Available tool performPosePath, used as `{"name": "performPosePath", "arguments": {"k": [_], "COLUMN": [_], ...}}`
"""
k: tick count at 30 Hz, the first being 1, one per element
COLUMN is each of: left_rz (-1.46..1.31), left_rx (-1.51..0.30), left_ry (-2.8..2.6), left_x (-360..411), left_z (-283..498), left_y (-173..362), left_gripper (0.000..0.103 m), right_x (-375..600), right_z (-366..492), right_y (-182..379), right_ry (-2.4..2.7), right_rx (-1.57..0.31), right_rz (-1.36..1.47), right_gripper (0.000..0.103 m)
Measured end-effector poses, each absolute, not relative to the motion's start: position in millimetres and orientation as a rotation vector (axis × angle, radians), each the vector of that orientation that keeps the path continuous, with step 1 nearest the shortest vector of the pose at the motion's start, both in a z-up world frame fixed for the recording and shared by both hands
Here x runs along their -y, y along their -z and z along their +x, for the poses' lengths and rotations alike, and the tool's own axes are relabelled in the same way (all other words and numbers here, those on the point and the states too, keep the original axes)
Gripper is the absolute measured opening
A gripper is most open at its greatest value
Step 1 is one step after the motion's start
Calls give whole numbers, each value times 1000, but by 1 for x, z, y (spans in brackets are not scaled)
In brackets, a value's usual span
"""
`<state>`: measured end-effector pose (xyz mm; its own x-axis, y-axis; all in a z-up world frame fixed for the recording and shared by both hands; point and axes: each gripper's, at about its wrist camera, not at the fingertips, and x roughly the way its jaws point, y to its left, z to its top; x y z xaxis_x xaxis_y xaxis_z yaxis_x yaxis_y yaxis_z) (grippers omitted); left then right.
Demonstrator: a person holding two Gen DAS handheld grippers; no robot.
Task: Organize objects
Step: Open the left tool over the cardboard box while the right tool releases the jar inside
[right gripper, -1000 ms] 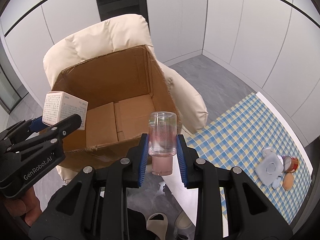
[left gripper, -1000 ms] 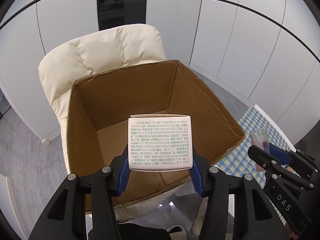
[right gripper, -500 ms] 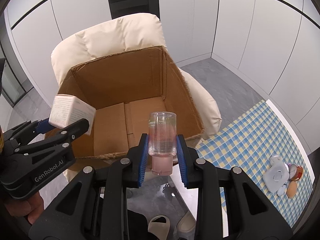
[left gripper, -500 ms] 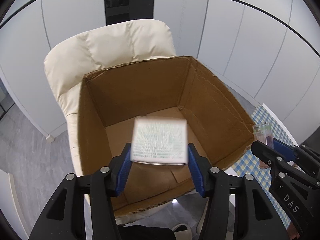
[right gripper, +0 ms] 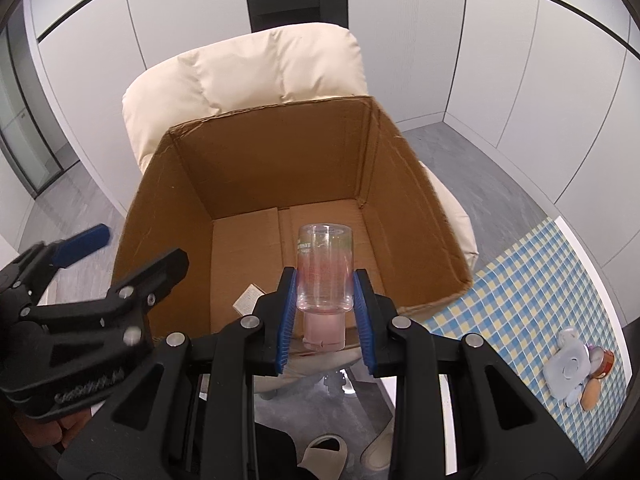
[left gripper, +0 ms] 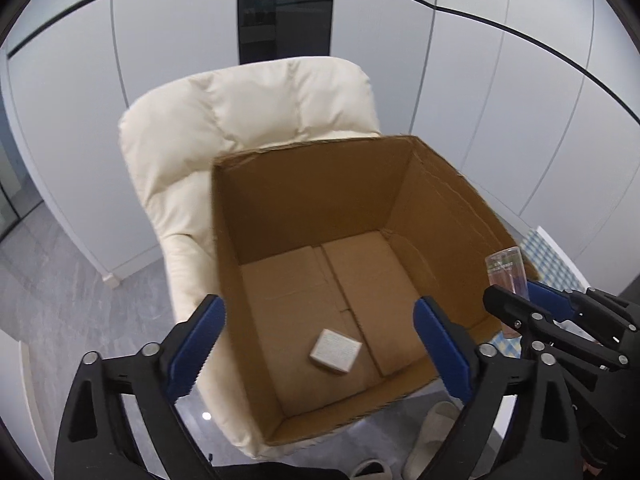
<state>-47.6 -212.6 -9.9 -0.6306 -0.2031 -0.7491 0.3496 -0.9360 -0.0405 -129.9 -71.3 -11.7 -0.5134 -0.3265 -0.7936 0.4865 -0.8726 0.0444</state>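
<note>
An open cardboard box [left gripper: 448, 208] stands on a cream armchair [left gripper: 248, 120]; it also shows in the right wrist view [right gripper: 168, 208]. A small white printed carton [left gripper: 335, 351] lies on the box floor near the front; in the right wrist view only its corner [right gripper: 249, 298] shows. My left gripper [left gripper: 320, 340] is open and empty above the box's front edge. My right gripper [right gripper: 325, 320] is shut on a clear bottle with a pink cap [right gripper: 325, 272], held cap-down over the box's front edge. The bottle also shows in the left wrist view [left gripper: 506, 276].
A table with a blue and yellow checked cloth [right gripper: 528, 300] stands to the right of the chair. Several small items [right gripper: 576, 368] lie near its right edge. Slippers [right gripper: 324, 456] are on the grey floor below. White wall panels stand behind the chair.
My left gripper opened and the white carton dropped from it onto the box floor. Both grippers moved forward, closer over the box. The right gripper still holds the bottle.
</note>
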Motion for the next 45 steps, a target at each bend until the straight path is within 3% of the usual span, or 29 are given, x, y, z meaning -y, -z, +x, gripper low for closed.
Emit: {"name": "performPosePath", "arguments": {"k": [3, 18, 24, 33, 37, 45], "left_rz": [1131, 1097, 1087, 1074, 1061, 1062], "left_rx": [-277, -284, -296, -306, -323, -329], "left_ry": [2570, 2515, 2501, 2482, 2469, 2469], "left_x": [222, 253, 261, 275, 283, 284], "left_z": [-42, -23, -18, -8, -5, -6], "left_y": [9, 7, 7, 7, 6, 7], "left_gripper": [103, 103, 102, 102, 102, 102], "right_x": [79, 116, 118, 121, 126, 125], "right_z": [-130, -127, -129, -135, -132, -130], "right_y": [12, 16, 15, 13, 11, 8], "right_ry": [2374, 2339, 2361, 2398, 2417, 2431], "right_rx": [-259, -297, -271, -223, -256, -273], "right_rz": [1188, 1177, 1176, 1228, 1209, 1185], "right_gripper": [29, 29, 63, 96, 102, 102]}}
